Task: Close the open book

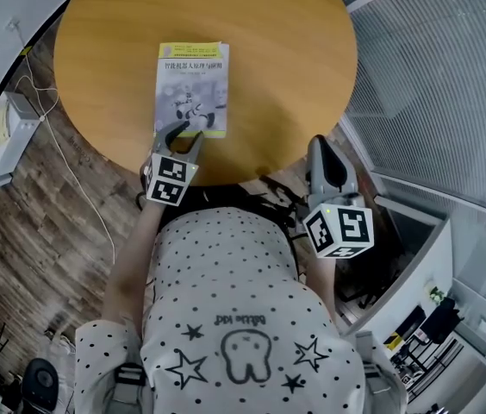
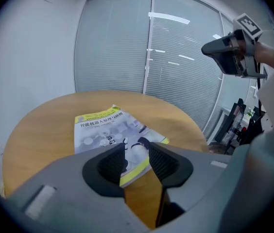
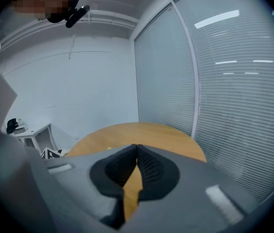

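Note:
The book [image 1: 191,89] lies shut on the round wooden table [image 1: 295,59], its grey and yellow-green cover facing up. My left gripper [image 1: 184,136] hovers at the book's near edge, jaws apart, nothing between them. In the left gripper view the book [image 2: 112,130] shows just past the left gripper [image 2: 137,154], whose pads do not touch it. My right gripper [image 1: 325,149] is off the table's near right edge, away from the book. In the right gripper view the right gripper [image 3: 136,149] has its tips together and holds nothing.
A white box [image 1: 2,132] with a cable sits on the wood floor left of the table. Glass walls with blinds [image 2: 176,57] stand behind the table. A white desk [image 3: 30,130] stands at the far left. The person's dotted shirt [image 1: 234,317] fills the bottom of the head view.

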